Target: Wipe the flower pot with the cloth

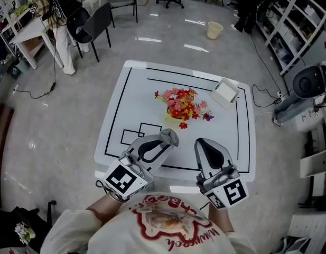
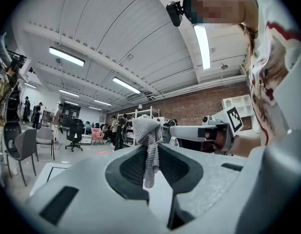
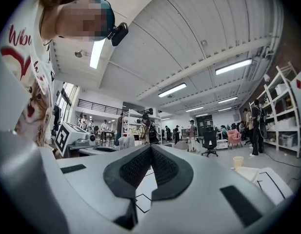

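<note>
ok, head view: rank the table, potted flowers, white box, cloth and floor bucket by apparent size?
1. table
2. potted flowers
3. white box
4. cloth and bucket: they look about alike, and the bucket is farther from the camera, so I can't rank them.

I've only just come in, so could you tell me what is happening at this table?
A person holds a gripper in each hand over the near edge of the white table. The left gripper is shut on a grey knitted cloth; the right gripper is shut and empty. The flower pot stands mid-table, not touched by either.
</note>
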### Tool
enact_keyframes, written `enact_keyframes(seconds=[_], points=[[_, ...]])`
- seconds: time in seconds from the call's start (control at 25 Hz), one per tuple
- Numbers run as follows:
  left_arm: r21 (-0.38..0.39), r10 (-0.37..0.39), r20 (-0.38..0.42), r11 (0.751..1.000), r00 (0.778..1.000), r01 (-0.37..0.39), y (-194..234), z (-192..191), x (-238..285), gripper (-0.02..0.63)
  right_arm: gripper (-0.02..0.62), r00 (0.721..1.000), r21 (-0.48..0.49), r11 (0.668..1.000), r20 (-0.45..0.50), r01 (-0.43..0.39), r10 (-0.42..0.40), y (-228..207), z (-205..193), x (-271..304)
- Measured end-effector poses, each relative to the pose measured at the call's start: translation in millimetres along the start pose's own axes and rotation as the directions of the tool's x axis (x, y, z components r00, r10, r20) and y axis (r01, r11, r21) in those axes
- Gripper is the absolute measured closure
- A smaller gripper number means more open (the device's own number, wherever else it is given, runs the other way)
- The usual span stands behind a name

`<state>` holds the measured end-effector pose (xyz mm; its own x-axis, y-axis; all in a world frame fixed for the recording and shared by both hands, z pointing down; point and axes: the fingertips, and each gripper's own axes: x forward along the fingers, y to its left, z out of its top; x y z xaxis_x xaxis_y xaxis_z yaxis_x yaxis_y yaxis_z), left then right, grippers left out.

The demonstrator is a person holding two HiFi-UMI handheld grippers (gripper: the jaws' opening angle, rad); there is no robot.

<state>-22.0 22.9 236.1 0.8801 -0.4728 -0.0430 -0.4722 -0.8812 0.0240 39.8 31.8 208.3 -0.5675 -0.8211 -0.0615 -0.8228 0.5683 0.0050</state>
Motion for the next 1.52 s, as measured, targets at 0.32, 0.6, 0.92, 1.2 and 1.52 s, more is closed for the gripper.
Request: enact_keyframes(seconds=[0.32,0.6,0.92,1.2,1.52], points=[[-0.037,0.037,0.056,0.999,0.998,-0.035,-102.7,4.3,-7.0,0.545,0.597,1.0,-0.016,1.0,-0.004,-0.019,0.019,21.9,5.9,-97.6],[-0.052,0.098,0.071,0.994,0.993,-0.094,-195.9,-5.0,-30.1,0.545,0.597,0.997,-0.004,0.997,-0.015,-0.075,0.075,59.5,-2.6,-187.9],[-0.077,0.163,0.036,0.984,0.986,-0.16,-268.0,-6.8,-55.6,0.545,0.595,0.99,0.044,0.989,-0.023,-0.139,0.14,86.0,-0.5,-252.2],[-0.037,0.163,0.037,0.986,0.986,-0.162,-283.9,9.4,-86.7,0.545,0.595,0.987,0.034,0.987,-0.01,-0.16,0.16,116.1,11.8,-260.7],[-0.049,0.141,0.029,0.989,0.99,-0.139,-300.3,7.6,-150.6,0.545,0.596,0.988,0.055,0.987,0.004,-0.154,0.154,182.4,11.8,-267.7]])
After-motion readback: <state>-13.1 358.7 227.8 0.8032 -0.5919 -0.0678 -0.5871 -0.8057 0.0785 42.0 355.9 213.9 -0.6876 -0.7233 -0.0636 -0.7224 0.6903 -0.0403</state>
